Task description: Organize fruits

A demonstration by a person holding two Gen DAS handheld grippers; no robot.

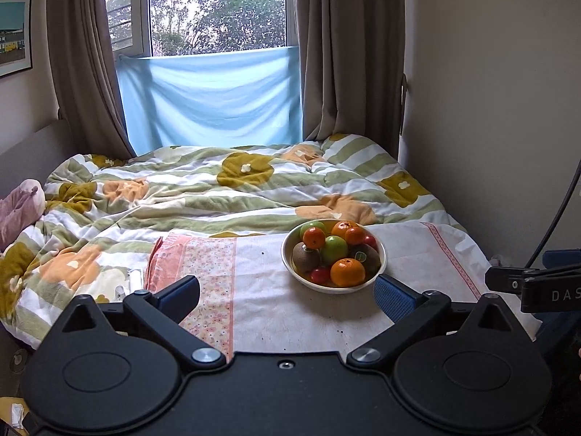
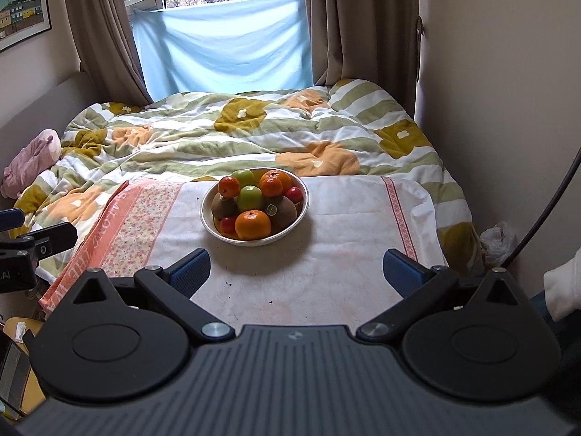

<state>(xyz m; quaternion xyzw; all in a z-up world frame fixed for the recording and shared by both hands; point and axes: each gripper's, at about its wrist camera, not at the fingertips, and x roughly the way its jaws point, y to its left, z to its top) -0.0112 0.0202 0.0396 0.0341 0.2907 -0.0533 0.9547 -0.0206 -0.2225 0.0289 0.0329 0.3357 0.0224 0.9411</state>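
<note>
- The left hand-held gripper [image 1: 287,296] hangs low over the near part of the cloth, its blue-padded fingers spread wide with nothing between them.
- Its right finger [image 1: 394,298] sits just beside the near rim of the bowl [image 1: 290,265], not touching it as far as the view shows.
- The right hand-held gripper [image 2: 296,272] is likewise spread apart and empty, its fingers framing bare cloth in front of the bowl [image 2: 207,218].
- Each hand-held gripper shows at the edge of the other's view, so the two are side by side.
- The white bowl stands upright on a white cloth [image 2: 334,218] with pink floral bands, spread over the foot of the bed.
- The fruits are heaped in the bowl: a large orange [image 2: 253,224] at the front, smaller oranges [image 2: 271,186] on top, green apples [image 2: 250,198], brown kiwis [image 2: 223,205] and small red fruits [image 2: 294,194].
- One kiwi [image 2: 283,210] carries a small sticker.
- Beyond the cloth lies a rumpled quilt [image 2: 218,138] in green stripes with yellow and orange flowers.
- A pink garment [image 2: 32,163] lies at the left side of the bed.
- Behind, a pale blue sheet [image 2: 225,47] hangs across the lower window between brown curtains [image 2: 348,18].
- A framed picture [image 2: 21,7] hangs on the left wall.
</note>
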